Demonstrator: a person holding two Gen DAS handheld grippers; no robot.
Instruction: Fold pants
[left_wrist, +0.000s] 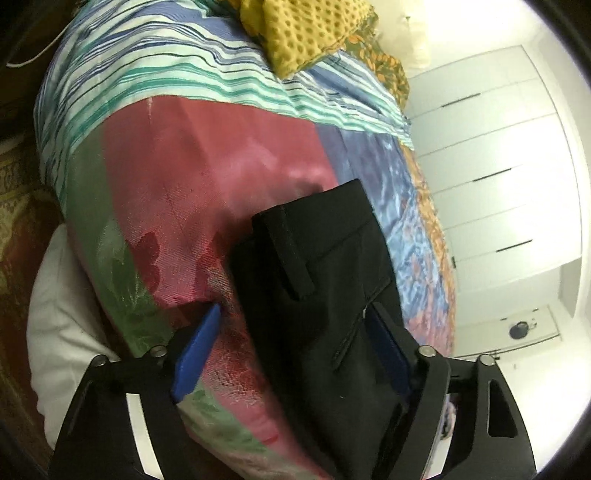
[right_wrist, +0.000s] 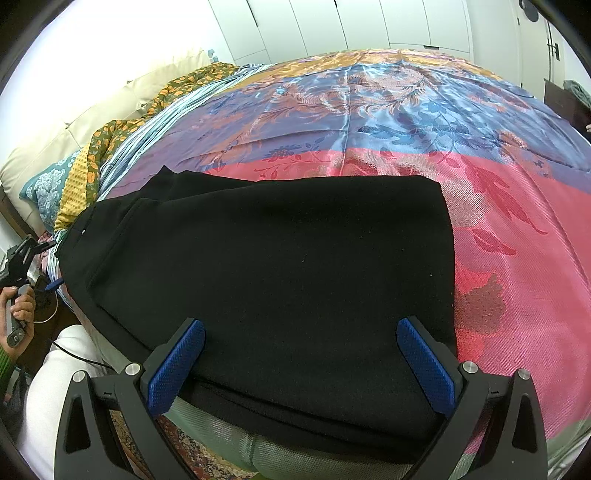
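Note:
Black pants (right_wrist: 280, 266) lie folded in layers on a pink, blue and green floral bedspread (right_wrist: 517, 236). My right gripper (right_wrist: 300, 334) is open, its blue pads (right_wrist: 173, 369) wide apart over the near edge of the pants. In the left wrist view the waistband end of the pants (left_wrist: 317, 258) with a belt loop lies between the open fingers of my left gripper (left_wrist: 295, 315); the right pad is partly hidden behind the cloth. The left gripper also shows at the far left of the right wrist view (right_wrist: 51, 284), held in a hand.
A yellow waffle blanket (left_wrist: 295, 33) and an orange-leaf cloth (right_wrist: 122, 129) lie at the head of the bed by pillows (right_wrist: 48, 184). White wardrobe doors (left_wrist: 480, 155) stand beyond the bed. A patterned rug (right_wrist: 177, 454) and a white cloth (left_wrist: 62, 306) lie below the bed edge.

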